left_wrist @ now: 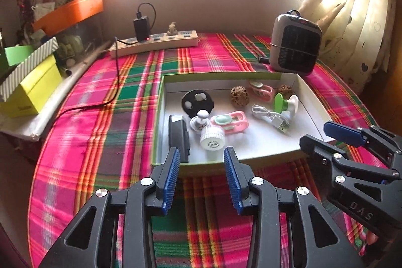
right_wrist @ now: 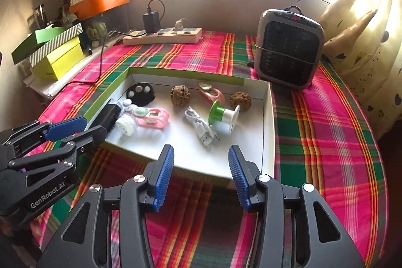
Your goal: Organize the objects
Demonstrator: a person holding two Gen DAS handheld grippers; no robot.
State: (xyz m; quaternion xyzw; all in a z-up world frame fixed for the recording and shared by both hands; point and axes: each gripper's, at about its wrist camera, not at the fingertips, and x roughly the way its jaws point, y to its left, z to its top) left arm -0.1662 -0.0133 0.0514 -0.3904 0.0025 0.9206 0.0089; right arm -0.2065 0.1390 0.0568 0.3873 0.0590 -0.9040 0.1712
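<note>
A shallow white box with a green rim (left_wrist: 221,75) (right_wrist: 268,132) lies on the plaid cloth. It holds a black disc (left_wrist: 197,102), a black block (left_wrist: 178,135), a ridged white cap (left_wrist: 212,138), a pink clip (left_wrist: 232,122), a second pink clip (right_wrist: 211,92), two walnuts (right_wrist: 180,95) (right_wrist: 240,98), a white USB cable (right_wrist: 201,126) and a green-and-white spool (right_wrist: 222,114). My left gripper (left_wrist: 201,151) (right_wrist: 93,126) hovers open over the box's near left corner. My right gripper (right_wrist: 201,148) (left_wrist: 317,133) stands open at the near edge. Neither holds anything.
A grey fan heater (right_wrist: 289,49) stands behind the box at the right. A power strip (left_wrist: 155,42) with a black charger and trailing cable lies at the back left. Stacked yellow-green boxes (left_wrist: 30,87) sit on a ledge at the left. Curtains hang at the right.
</note>
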